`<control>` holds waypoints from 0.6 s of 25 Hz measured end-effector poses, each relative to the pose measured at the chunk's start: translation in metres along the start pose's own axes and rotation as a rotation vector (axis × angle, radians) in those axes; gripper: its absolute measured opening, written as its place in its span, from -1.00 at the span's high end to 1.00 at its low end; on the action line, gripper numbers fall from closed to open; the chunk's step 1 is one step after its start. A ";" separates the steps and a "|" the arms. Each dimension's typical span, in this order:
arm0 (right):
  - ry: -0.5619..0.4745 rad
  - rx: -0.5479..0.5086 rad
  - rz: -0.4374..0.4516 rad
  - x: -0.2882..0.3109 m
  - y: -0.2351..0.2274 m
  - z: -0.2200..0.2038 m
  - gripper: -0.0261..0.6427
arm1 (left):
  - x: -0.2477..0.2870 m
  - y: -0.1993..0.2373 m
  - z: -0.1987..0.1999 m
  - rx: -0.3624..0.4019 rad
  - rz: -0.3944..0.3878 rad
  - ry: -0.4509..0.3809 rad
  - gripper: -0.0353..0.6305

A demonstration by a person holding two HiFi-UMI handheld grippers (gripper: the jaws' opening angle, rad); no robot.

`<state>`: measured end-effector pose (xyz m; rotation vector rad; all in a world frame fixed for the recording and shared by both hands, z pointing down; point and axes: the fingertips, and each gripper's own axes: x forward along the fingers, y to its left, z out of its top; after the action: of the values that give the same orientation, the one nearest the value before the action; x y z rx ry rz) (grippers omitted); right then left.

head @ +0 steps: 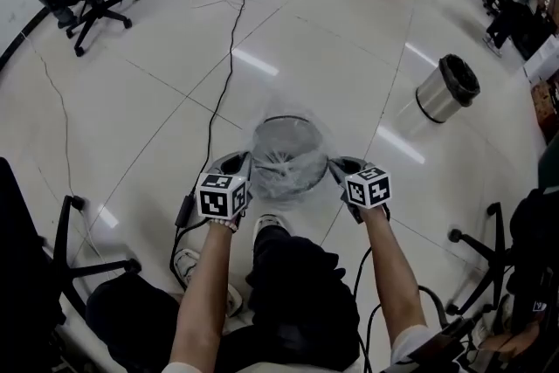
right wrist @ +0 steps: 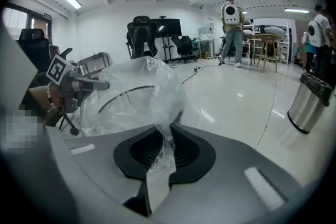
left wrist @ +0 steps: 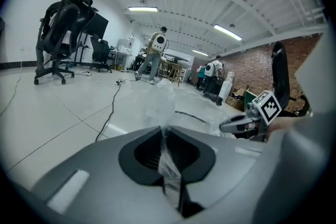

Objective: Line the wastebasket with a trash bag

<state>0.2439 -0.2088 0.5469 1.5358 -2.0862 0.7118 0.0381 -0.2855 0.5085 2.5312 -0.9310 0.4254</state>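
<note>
Left gripper (left wrist: 164, 129) and right gripper (right wrist: 164, 126) in your hands each clamp the clear trash bag (head: 288, 157) film between closed jaws, on opposite sides of the wastebasket (head: 289, 119) rim.

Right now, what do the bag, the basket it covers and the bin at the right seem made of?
Bag: thin clear plastic film, glossy and crinkled; the floor shows through. Basket: thin dark rim, grey wall, perhaps wire mesh; the bag blurs it. Bin: probably steel, by its silvery sheen, with a black liner at the mouth.
</note>
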 end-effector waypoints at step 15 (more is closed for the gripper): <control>0.243 0.164 0.022 0.025 -0.026 -0.054 0.15 | 0.020 0.010 -0.062 -0.133 -0.037 0.108 -0.14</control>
<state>0.2651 -0.1982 0.6077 1.4302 -1.9060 1.0453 0.0369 -0.2740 0.5730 2.3768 -0.8429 0.4675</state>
